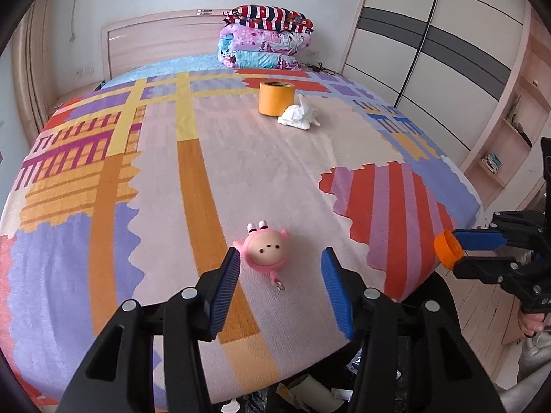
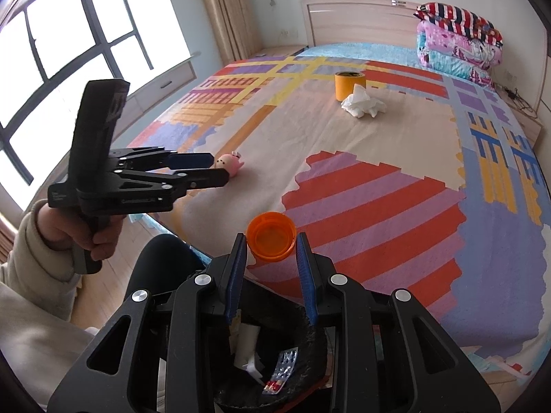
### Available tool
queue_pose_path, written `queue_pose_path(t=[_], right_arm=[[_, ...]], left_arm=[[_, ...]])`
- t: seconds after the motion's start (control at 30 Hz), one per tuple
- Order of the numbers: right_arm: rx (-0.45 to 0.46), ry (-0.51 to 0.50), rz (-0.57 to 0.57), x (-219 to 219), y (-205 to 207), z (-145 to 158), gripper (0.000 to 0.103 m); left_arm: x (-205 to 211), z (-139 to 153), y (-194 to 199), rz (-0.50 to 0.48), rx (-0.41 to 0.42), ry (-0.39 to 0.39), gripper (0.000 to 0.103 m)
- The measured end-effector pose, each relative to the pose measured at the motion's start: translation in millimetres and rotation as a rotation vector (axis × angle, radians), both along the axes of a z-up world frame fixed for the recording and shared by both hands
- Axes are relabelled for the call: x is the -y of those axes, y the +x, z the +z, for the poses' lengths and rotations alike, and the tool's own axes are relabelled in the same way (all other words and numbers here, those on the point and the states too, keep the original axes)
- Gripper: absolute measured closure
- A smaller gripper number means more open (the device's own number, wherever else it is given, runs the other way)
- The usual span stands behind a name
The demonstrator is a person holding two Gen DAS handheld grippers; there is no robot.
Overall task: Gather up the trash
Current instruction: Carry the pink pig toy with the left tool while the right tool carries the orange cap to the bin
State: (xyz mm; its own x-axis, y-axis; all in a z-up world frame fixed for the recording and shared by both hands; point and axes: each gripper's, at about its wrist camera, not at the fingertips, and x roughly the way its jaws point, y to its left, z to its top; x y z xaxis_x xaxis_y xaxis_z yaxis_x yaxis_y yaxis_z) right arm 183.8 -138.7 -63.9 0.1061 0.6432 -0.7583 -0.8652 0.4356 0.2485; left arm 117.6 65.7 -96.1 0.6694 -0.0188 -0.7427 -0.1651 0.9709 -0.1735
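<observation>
Bedroom, foot of the bed. The right gripper [image 2: 271, 241] is clamped on an orange cap [image 2: 271, 240], held in the air above the trash bin [image 2: 310, 371] at the bed's edge; the bin already holds paper scraps and a pill strip. The left gripper [image 1: 280, 268] hangs low over the blanket [image 1: 172, 206], jaws apart and gripping nothing, with a pink toy keychain [image 1: 267, 249] lying between its fingers. Farther up the bed, a crumpled tissue [image 1: 299, 115] rests just beside a roll of yellow tape [image 1: 276, 98].

Risks, as judged from this arrangement: the toy looks like a keepsake rather than trash, so closing on it could send the wrong thing to the bin. The cap sits toward the bin's bed-side rim; released there, it might strike the rim and roll under the bed. The tissue lies well away from both grippers, and a long reach could knock the tape.
</observation>
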Motion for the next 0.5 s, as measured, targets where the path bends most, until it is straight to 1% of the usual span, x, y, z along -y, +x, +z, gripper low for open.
queue_pose_path(t=[0.07,0.13,0.17,0.2,0.23,0.5], right_arm=[[-0.003,-0.001,0.002,-0.5,-0.3,-1.2,0.074],[-0.004,-0.001,0.002,-0.8,-0.2,-1.9,0.074],[-0.006,-0.001,0.002,-0.7,0.0,-2.1,0.074],[-0.006,-0.002,0.002,-0.8,0.2,-2.2,0.074],[-0.005,-0.001,0.001,-0.6,0.1,-1.8,0.074],[-0.002,0.003,0.005,-0.5,-2.5,1.1,0.074]], left_arm=[[-1.7,-4.1,4.0,0.005,-0.004,-0.008,0.056],[-3.9,-6.7,7.5,0.017,-0.002,-0.013,0.058],[-4.9,-7.2,8.4,0.027,0.0,-0.007,0.069],[-5.3,-7.4,9.6,0.03,0.001,-0.004,0.073],[-5.5,-7.0,9.7,0.025,0.007,-0.001,0.074],[1.6,-0.9,1.8,-0.008,0.018,0.016,0.075]])
